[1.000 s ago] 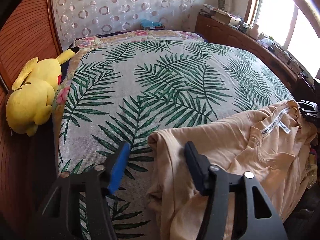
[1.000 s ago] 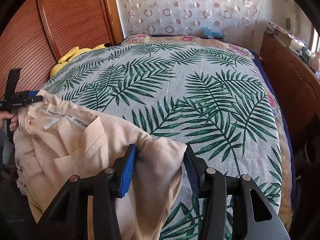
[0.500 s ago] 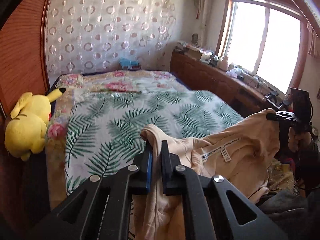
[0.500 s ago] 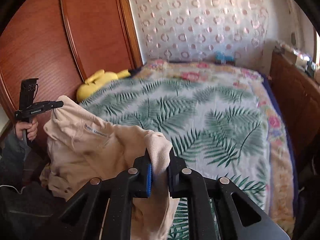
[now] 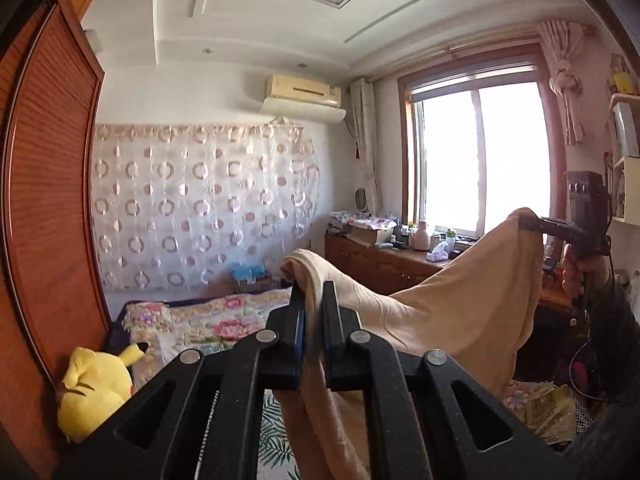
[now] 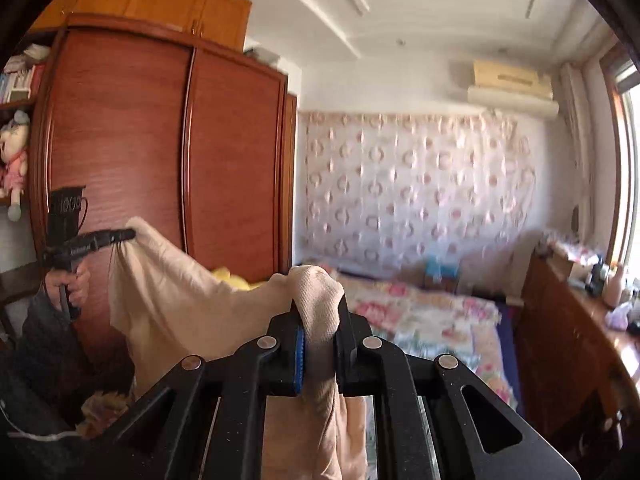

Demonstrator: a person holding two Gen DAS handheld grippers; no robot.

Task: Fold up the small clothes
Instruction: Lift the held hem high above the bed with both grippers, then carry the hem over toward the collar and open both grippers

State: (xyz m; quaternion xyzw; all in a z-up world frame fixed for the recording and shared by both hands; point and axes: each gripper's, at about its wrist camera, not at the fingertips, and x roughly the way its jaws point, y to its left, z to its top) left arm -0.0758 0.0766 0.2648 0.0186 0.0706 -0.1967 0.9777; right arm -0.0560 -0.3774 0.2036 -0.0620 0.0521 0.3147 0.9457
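Note:
A beige shirt [image 5: 460, 312] hangs in the air, stretched between my two grippers. My left gripper [image 5: 314, 300] is shut on one upper corner of it; the cloth bunches over the jaws and hangs down below. My right gripper [image 6: 318, 312] is shut on the other corner of the shirt [image 6: 168, 300]. In the left wrist view the right gripper [image 5: 532, 224] shows far right, clamped on the cloth. In the right wrist view the left gripper [image 6: 130, 235] shows at the left, clamped on the cloth. The shirt's lower part is hidden.
The bed [image 5: 208, 320] with a floral cover lies below and ahead. A yellow plush toy [image 5: 94, 392] sits at its left by the wooden wardrobe [image 6: 160, 160]. A cluttered wooden cabinet [image 5: 380, 264] runs under the window on the right.
Both grippers, open a second ago over the shirt on the bed, closed on its corners and lifted it high. The views tilted up from the bedspread to the walls and ceiling.

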